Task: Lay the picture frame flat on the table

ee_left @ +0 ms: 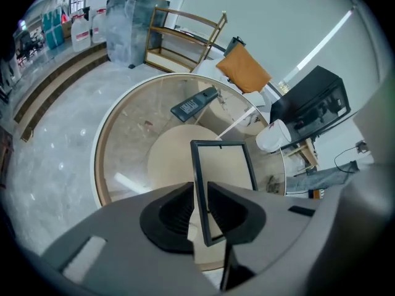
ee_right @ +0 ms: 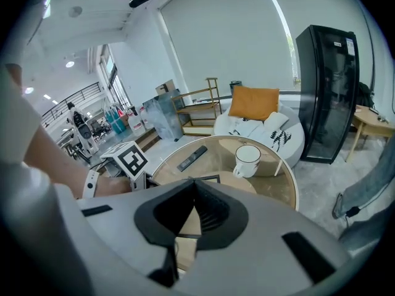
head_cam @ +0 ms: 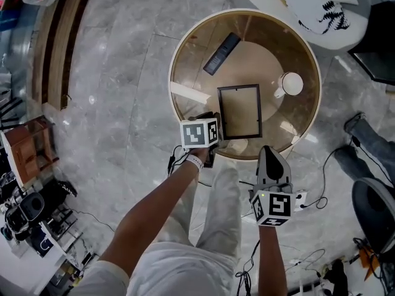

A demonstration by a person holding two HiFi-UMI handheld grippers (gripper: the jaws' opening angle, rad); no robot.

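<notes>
Head view puts the picture frame (head_cam: 239,111) on the near half of the round glass table (head_cam: 190,60), its face toward the camera; whether it lies flat or leans I cannot tell. The left gripper (ee_left: 201,199), at the frame's 8 o'clock, is clenched on its left rail, probably to steer it down. The right gripper (ee_right: 195,187) hangs off the table at 5 o'clock, jaws closed on nothing. A remote (head_cam: 222,53) at 11 o'clock and a white mug (head_cam: 291,84) at 2 o'clock stand clear.
</notes>
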